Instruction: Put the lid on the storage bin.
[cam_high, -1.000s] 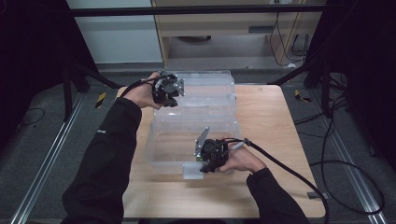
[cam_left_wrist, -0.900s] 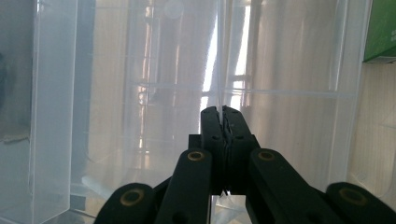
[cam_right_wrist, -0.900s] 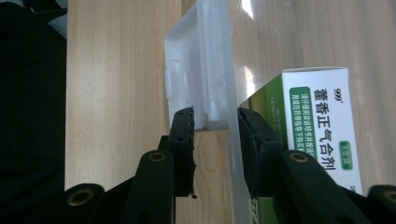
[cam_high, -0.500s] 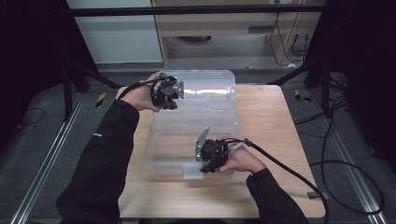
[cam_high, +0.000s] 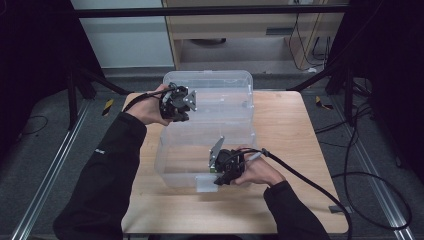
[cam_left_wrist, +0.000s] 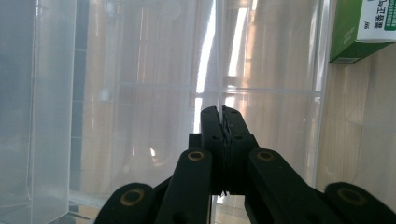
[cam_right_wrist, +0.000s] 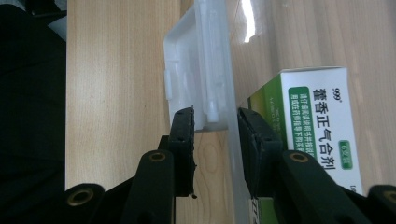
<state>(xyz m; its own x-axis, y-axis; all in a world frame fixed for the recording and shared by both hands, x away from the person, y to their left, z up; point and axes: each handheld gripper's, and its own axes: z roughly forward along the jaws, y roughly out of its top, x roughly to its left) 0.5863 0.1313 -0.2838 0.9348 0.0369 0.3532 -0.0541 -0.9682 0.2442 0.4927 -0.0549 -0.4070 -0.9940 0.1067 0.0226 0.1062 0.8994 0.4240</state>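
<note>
Lid-opening is the step in hand: your left gripper (cam_high: 177, 102) has its jaws pressed together on the thin clear edge of the lid (cam_high: 220, 95) of the plastic storage box (cam_high: 200, 150), which sits in the middle of the wooden counter (cam_high: 290, 145). The lid stands raised toward the far side, hinged back above the box. Your right gripper (cam_high: 225, 167) is at the near wall of the box, jaws part-way closed with the front latch (cam_right_wrist: 205, 88) and the wall between them; whether the pads actually press the plastic, I cannot tell. Inside the box, against that wall, lies a green and white carton (cam_right_wrist: 317, 130).

Next, I judge, you need to carry the lid fully back while your right hand steadies the box. Keep the pinch firm; the edge is thin and slick and could slip.
</note>
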